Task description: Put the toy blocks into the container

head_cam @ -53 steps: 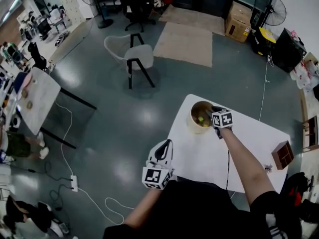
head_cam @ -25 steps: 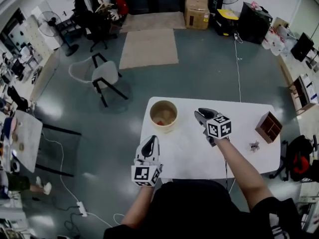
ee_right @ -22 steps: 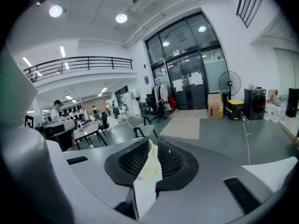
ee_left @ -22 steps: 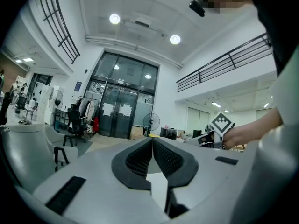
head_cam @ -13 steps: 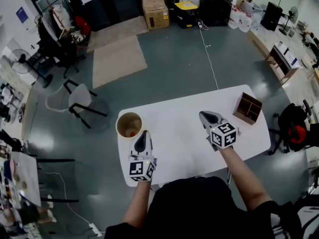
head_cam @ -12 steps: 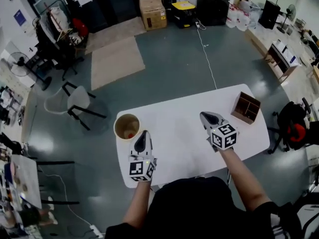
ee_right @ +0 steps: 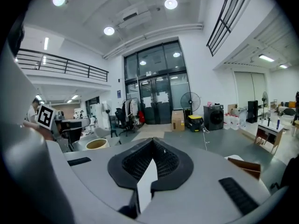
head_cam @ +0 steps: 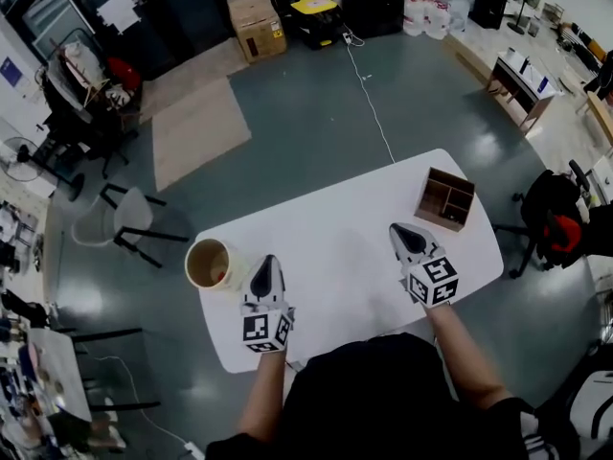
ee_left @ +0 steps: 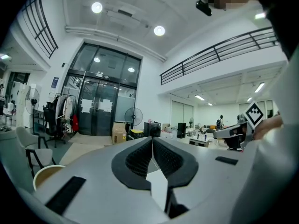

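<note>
One counter [head_cam: 337,255] carries one round container [head_cam: 194,268] at its left edge and one wooden compartment box [head_cam: 446,199] near its far right corner.

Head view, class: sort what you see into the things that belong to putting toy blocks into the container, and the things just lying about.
Belongs to the job:
container
left gripper, shut, empty
right gripper, shut, empty

Just lying about:
wooden box on the table's far corner
chair on the floor
cardboard box on the floor
</note>
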The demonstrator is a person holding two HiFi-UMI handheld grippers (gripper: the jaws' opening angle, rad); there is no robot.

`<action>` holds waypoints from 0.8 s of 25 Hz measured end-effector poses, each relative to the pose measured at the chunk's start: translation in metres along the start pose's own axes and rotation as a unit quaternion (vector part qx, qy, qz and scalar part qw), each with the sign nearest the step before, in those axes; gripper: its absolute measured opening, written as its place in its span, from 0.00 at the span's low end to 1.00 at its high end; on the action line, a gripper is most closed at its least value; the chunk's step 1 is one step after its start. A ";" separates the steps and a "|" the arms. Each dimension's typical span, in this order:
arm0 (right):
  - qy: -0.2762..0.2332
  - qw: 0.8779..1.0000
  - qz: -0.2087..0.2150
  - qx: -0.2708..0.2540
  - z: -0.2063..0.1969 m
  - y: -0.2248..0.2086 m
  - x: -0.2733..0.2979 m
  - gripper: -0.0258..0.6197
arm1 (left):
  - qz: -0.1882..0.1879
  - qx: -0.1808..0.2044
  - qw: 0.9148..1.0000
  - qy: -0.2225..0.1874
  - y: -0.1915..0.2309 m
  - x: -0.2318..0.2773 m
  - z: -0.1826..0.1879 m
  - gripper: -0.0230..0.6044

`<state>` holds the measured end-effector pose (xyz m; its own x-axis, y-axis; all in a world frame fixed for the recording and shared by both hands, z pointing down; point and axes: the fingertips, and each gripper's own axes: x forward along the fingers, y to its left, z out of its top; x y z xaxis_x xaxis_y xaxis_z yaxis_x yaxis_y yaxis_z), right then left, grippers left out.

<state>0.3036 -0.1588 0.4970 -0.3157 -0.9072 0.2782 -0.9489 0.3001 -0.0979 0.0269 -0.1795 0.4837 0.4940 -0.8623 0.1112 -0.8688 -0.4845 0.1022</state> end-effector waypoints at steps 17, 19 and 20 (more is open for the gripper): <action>0.041 0.998 0.042 0.000 -0.046 -0.051 -0.005 0.04 | 0.066 -0.013 0.997 0.039 -0.039 -0.001 -0.044 0.05; 0.045 0.998 0.051 -0.002 -0.048 -0.048 -0.008 0.04 | 0.069 -0.018 0.996 0.049 -0.042 -0.006 -0.053 0.05; 0.046 0.997 0.055 -0.004 -0.049 -0.047 -0.009 0.04 | 0.071 -0.020 0.996 0.055 -0.042 -0.009 -0.058 0.05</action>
<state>0.3505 -0.1504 0.5459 -0.4166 -0.8377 0.3530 -0.9084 0.3987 -0.1259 0.0612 -0.1427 0.5356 0.3692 -0.8993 0.2343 -0.9291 -0.3508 0.1173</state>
